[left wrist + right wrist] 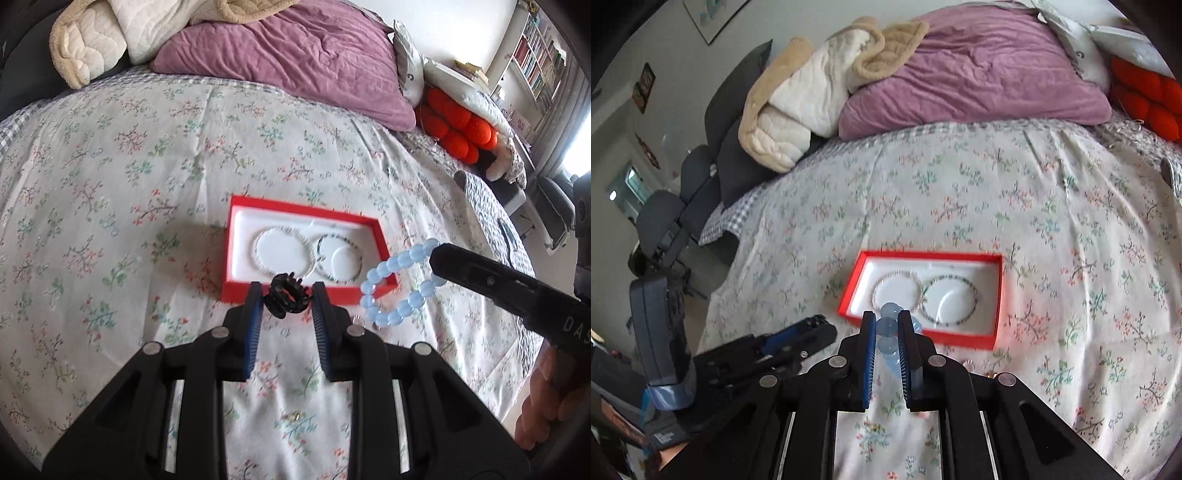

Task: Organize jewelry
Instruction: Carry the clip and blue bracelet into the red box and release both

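A red tray (382, 254) with a white lining lies on the floral bedspread and holds a white bead bracelet (260, 258) and a dark speckled one (356, 273). My left gripper (286, 291) hangs above the tray's near edge, shut on a black spiky ring-shaped piece (286, 298). From the right, my right gripper (437, 254) comes in shut on a pale blue bead bracelet (391, 291) that dangles in a loop. In the right wrist view the blue beads (888, 326) sit pinched between that gripper's (886, 317) pads, in front of the tray (997, 295), with the left gripper (812, 326) at lower left.
Small metal bits lie on the bedspread (147, 166) near me, one (295, 416) under the left gripper, another (356, 318) by the blue loop. A mauve pillow (295, 55), a cream blanket (798, 103) and orange cushions (458, 129) line the far side. A hand (546, 398) shows at right.
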Available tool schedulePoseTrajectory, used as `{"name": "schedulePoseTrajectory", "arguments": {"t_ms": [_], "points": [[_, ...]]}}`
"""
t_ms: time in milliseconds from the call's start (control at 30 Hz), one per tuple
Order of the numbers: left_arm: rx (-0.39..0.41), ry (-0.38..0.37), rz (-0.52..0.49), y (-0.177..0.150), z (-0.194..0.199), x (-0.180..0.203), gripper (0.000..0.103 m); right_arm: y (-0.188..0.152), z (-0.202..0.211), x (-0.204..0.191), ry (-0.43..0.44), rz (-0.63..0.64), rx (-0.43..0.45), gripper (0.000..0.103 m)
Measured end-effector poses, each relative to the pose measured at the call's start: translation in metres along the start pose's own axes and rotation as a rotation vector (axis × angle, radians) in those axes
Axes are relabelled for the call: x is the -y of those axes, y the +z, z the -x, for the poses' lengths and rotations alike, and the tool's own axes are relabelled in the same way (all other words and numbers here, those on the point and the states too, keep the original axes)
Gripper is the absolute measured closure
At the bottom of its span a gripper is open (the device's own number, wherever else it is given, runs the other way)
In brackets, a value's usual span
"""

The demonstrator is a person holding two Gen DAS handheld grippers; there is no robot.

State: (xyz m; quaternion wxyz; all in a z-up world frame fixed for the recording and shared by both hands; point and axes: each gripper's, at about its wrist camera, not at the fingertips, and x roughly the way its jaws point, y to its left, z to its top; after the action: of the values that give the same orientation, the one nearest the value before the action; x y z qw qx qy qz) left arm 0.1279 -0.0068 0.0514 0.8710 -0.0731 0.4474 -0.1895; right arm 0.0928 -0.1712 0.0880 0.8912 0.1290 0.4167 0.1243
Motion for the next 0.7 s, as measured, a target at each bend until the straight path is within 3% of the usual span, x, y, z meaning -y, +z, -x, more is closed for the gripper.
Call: {"name": "schedulePoseTrajectory", "arguments": {"t_ms": [367,700], "points": [[-0.004,0.035,0.013,0.012,-0.047,0.010,0.075,0.016,-0.034,0.029,-0.031,-0.047,-0.005,0.091],[-0.016,0.070,0.031,0.015,-0.067,0.005,0.074,0.016,-0.056,0.044,-0.038,-0.044,-0.014,0.091]]}}
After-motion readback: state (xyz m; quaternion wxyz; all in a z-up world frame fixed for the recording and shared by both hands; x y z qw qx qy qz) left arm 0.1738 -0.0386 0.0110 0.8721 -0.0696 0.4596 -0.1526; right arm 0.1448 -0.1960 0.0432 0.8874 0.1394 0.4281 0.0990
